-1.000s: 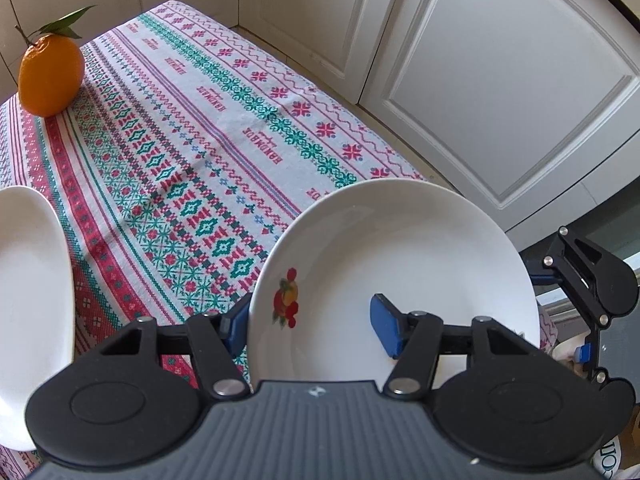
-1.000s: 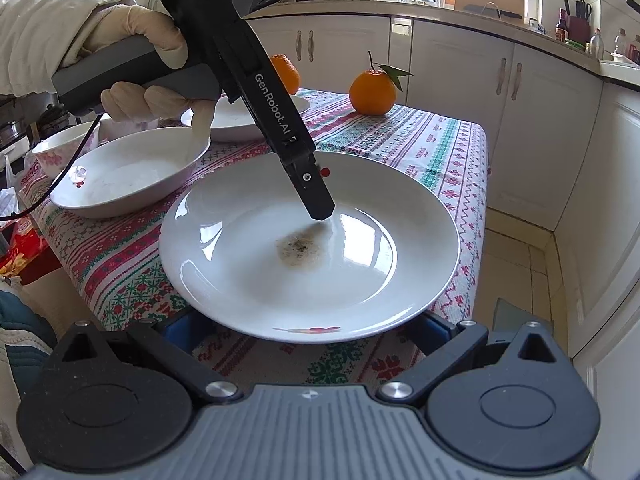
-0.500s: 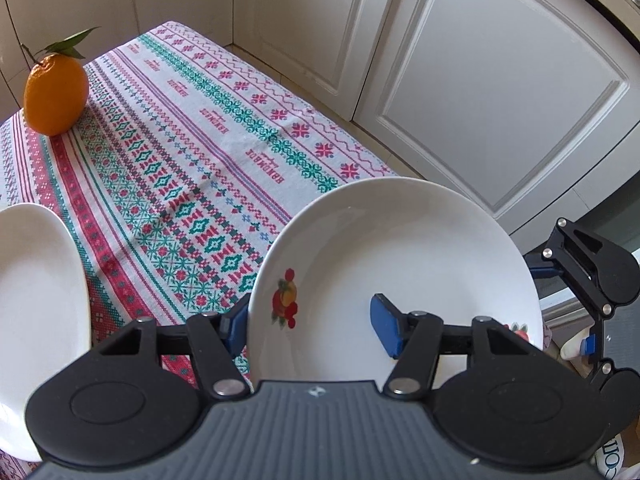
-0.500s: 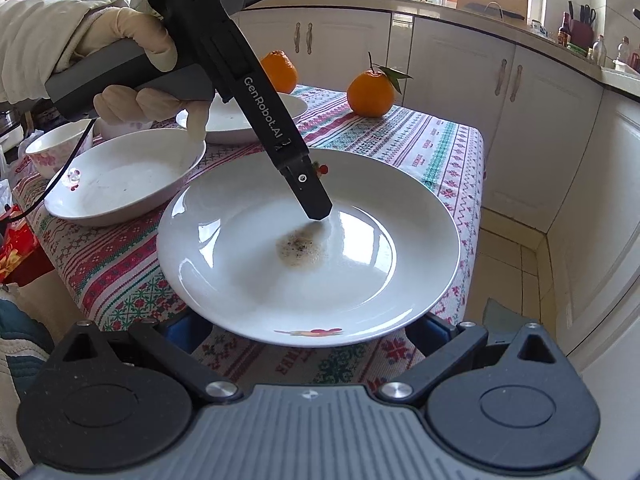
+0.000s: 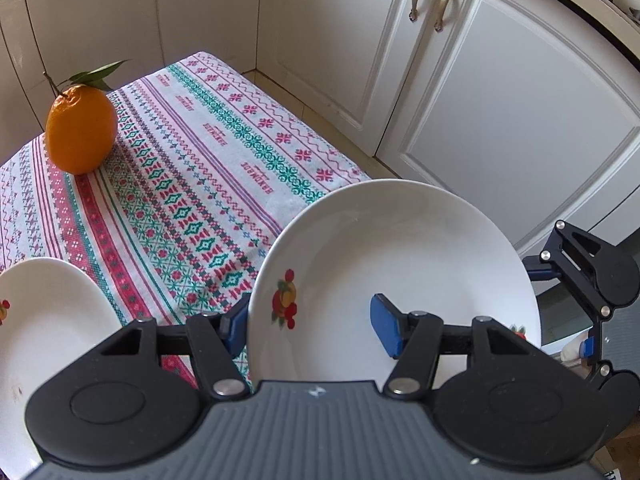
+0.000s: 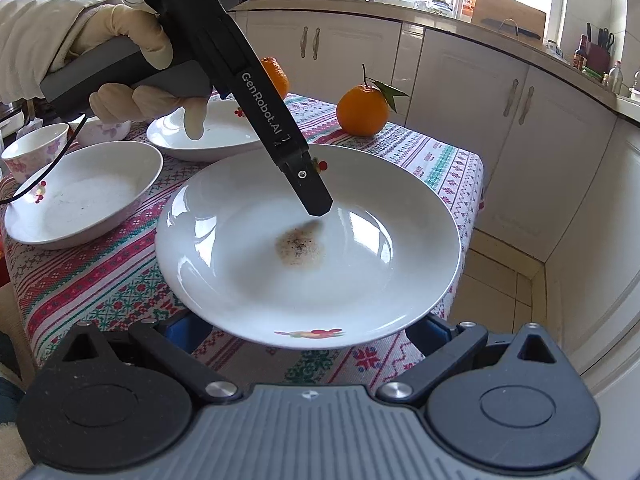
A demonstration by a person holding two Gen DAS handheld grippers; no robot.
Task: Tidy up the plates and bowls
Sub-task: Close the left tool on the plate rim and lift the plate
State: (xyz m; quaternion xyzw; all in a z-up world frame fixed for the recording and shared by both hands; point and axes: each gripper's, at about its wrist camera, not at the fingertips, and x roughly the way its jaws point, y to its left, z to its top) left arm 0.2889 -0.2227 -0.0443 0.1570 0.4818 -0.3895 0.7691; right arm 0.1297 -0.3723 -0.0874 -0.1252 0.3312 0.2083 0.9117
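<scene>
While the left gripper (image 5: 316, 326) pinches the far rim of a white plate (image 6: 308, 248), one blue pad above the rim and one beneath, the dish hangs clear of the striped tablecloth (image 5: 192, 184) at the table's corner nearest the cabinets. A brown stain (image 6: 298, 246) marks its centre. The right gripper (image 6: 308, 330) waits spread wide at the plate's near edge, its pads under the rim; whether they touch it cannot be told. A shallow bowl (image 6: 80, 196) sits to the left of the lifted plate, a second plate (image 6: 208, 132) behind it, both nearer the left hand (image 6: 136, 68). Any stacking move likely carries leftward, away from the orange (image 6: 362, 110).
</scene>
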